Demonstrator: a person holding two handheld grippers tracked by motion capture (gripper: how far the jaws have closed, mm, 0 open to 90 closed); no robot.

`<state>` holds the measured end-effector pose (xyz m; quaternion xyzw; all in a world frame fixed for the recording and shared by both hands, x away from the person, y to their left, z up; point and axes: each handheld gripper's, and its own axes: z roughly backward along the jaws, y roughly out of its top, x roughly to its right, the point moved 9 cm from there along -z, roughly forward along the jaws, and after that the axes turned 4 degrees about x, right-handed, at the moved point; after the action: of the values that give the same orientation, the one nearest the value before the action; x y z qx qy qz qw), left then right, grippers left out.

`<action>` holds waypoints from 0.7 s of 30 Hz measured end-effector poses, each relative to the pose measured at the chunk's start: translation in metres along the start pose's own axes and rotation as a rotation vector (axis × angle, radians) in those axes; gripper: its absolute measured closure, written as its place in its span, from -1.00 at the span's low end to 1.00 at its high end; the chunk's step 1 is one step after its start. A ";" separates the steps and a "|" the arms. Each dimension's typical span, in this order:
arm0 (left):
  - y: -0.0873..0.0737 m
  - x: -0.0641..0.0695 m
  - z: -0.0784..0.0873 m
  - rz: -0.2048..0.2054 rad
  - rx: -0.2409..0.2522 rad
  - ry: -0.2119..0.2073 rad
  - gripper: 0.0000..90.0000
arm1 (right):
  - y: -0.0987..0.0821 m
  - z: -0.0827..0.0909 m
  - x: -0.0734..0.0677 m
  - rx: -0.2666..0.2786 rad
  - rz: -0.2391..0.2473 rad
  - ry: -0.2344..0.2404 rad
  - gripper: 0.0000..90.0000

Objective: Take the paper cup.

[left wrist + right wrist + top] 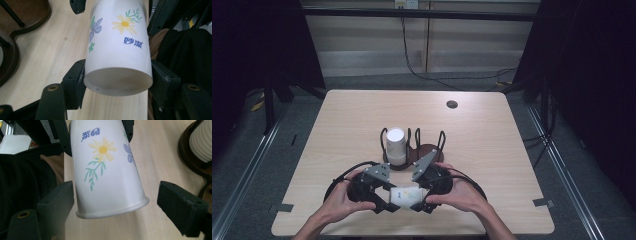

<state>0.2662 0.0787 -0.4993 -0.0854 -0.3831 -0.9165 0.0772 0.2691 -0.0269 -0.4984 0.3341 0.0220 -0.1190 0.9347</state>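
A white paper cup printed with flowers lies on its side just above the table's front edge, between both grippers. My left gripper is shut on its base end; in the left gripper view the jaws press both sides of the cup. My right gripper stands open around the rim end, and the right gripper view shows a gap beside the cup at the right jaw. Behind them is a dark cup rack with wire loops, holding a stack of white cups in its left slot.
The light wooden table has a round cable hole at the back right. The rack's brown base lies close by, with its stack of ribbed cups. A person's hands hold both grippers at the front edge.
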 end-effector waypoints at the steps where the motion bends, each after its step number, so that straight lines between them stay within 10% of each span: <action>1: -0.001 -0.001 0.001 -0.004 -0.003 0.003 -0.18 | 0.000 0.001 0.000 0.003 -0.005 -0.001 -0.69; 21: -0.011 -0.007 0.009 0.021 0.036 0.061 -0.18 | -0.016 0.010 0.004 0.124 -0.118 -0.043 -0.70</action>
<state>0.2713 0.0930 -0.5019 -0.0602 -0.3962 -0.9107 0.1000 0.2693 -0.0459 -0.5005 0.3866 0.0141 -0.1823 0.9039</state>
